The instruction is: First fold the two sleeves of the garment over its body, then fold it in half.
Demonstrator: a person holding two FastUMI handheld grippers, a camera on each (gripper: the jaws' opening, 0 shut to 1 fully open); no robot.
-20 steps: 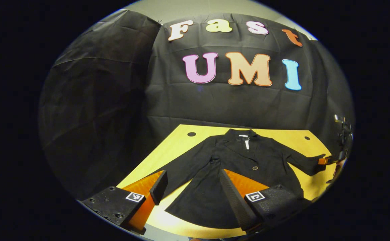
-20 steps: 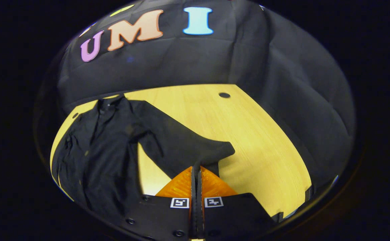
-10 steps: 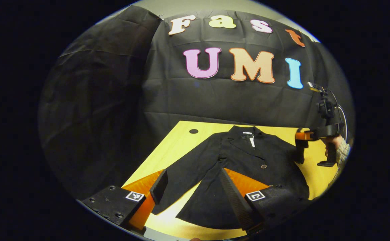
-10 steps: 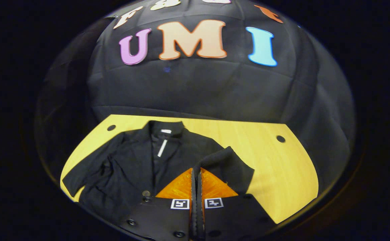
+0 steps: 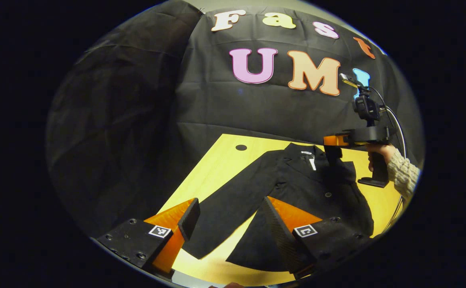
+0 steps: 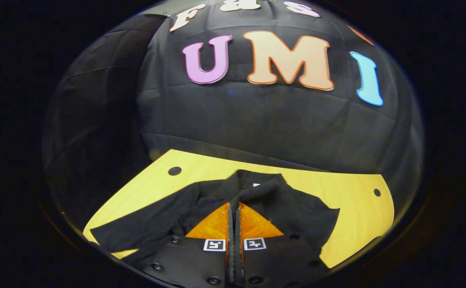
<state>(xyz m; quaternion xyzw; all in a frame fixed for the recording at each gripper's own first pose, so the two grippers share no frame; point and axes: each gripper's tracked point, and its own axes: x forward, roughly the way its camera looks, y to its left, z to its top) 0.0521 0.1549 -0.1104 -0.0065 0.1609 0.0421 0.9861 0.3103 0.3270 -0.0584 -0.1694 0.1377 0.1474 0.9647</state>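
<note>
While the black jacket [image 5: 297,192] lies flat on the yellow table [image 5: 217,160], collar toward the booth wall and hem toward the person, its right sleeve [image 6: 265,192] hangs pinched in the closed right gripper [image 6: 234,212] above the chest, just short of the collar. The left sleeve [image 5: 225,216] runs out diagonally toward the left gripper [image 5: 229,224], whose jaws stand wide just above it, making that gripper nearer for the second fold

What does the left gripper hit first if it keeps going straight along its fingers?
Probably the black jacket spread on the yellow table: the open left gripper points at its near sleeve and hem. Depth is unclear.
</note>
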